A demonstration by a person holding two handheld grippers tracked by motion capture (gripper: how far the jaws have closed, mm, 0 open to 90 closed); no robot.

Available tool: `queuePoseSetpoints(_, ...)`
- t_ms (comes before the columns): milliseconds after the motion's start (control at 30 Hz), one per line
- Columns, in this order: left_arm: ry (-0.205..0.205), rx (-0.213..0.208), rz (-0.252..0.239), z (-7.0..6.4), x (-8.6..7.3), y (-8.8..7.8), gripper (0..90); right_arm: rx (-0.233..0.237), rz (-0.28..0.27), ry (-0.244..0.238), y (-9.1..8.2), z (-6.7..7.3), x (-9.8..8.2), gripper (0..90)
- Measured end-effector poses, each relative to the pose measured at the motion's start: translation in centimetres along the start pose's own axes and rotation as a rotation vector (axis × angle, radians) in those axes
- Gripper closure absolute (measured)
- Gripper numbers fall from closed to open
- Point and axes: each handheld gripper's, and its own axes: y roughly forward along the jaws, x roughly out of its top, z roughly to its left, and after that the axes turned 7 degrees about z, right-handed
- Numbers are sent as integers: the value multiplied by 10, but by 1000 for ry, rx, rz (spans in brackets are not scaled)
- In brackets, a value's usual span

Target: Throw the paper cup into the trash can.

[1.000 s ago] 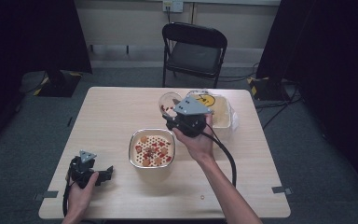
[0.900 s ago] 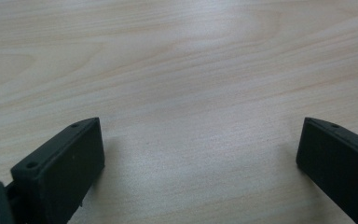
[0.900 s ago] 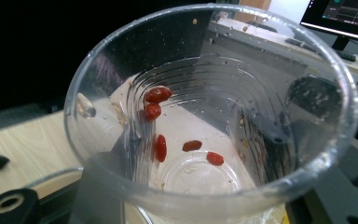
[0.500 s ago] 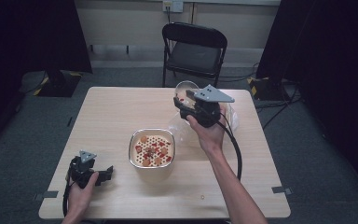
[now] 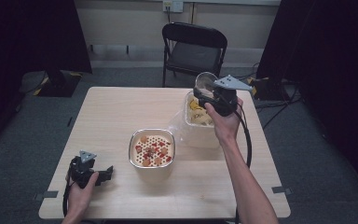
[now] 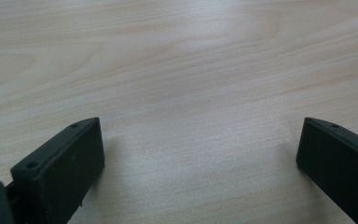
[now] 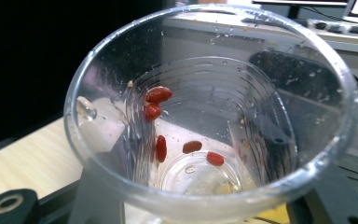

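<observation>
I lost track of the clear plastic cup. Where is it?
In the high view the clear cup is held in the right gripper, raised over the plastic container at the table's far right.

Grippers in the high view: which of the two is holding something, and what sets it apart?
The right gripper, raised above the table, clamps a clear plastic cup. The left gripper rests low, jaws open on nothing.

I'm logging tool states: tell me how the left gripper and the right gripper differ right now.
The left gripper rests low on the table, near the person's edge; the right gripper is raised above the far side. The left gripper's jaws stand wide apart around nothing; the right gripper's jaws clamp a clear plastic cup with a few red beans stuck inside. Both are hand-held and black.
</observation>
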Motion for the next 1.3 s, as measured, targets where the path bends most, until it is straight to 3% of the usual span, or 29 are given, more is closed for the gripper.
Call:
queuePoseSetpoints(267, 1, 0, 0, 0, 0, 0, 3, -13, 43, 49, 6, -26, -5, 470)
queuePoseSetpoints(300, 2, 1, 0, 0, 0, 0, 3, -15, 74, 50, 11, -31, -7, 463)
queuePoseSetpoints(433, 1, 0, 0, 0, 0, 0, 3, -8, 108, 69, 18, -39, -12, 441)
queuePoseSetpoints(633, -1, 0, 0, 0, 0, 0, 3, -20, 132, 86, 23, -43, -14, 256)
queuePoseSetpoints(800, 2, 1, 0, 0, 0, 0, 3, -26, 155, 89, 25, -45, -16, 181)
queuePoseSetpoints(1067, 0, 0, 0, 0, 0, 0, 3, -33, 172, 78, 26, -44, -16, 147)
queuePoseSetpoints(1300, 2, 1, 0, 0, 0, 0, 3, -13, 160, 87, 17, -41, -24, 149)
